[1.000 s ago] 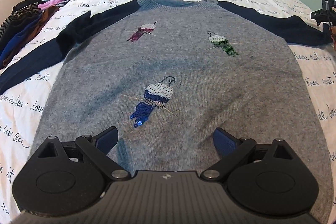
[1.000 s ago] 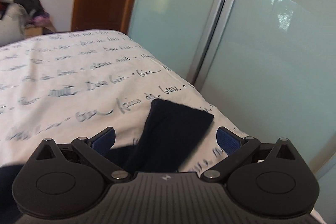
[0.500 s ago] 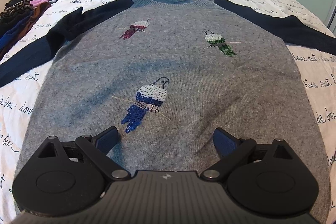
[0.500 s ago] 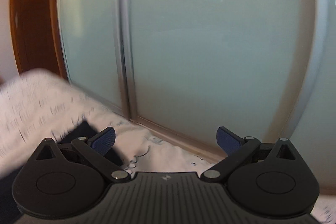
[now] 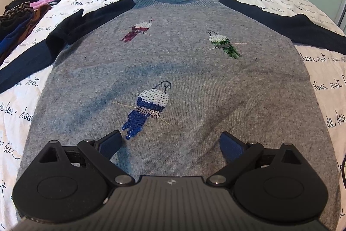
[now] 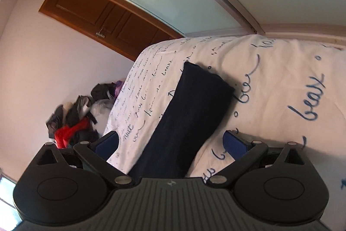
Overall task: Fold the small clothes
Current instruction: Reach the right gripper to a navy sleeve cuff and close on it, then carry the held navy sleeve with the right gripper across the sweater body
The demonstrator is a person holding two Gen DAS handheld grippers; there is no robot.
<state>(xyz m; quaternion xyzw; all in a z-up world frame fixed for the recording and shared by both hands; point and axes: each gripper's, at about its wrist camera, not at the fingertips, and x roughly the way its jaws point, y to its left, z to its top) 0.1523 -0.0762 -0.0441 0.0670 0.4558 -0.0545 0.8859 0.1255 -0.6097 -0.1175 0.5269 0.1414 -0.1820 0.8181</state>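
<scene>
Both grippers, left (image 5: 170,141) and right (image 6: 170,141) (rolled sideways), gape empty.

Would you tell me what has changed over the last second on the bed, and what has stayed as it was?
The right gripper swung away toward the glass doors, then rolled back over the navy sleeve, jaws open throughout and nothing grasped. The left gripper drifted slightly over the hem, also open. The grey sweater stays flat on the bedsheet.

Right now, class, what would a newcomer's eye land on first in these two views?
A grey sweater with three sequin parrots lies flat, front up, on the script-printed bedspread; the blue parrot sits nearest the open left tool. Its navy sleeve stretches ahead of the open right tool.
</scene>
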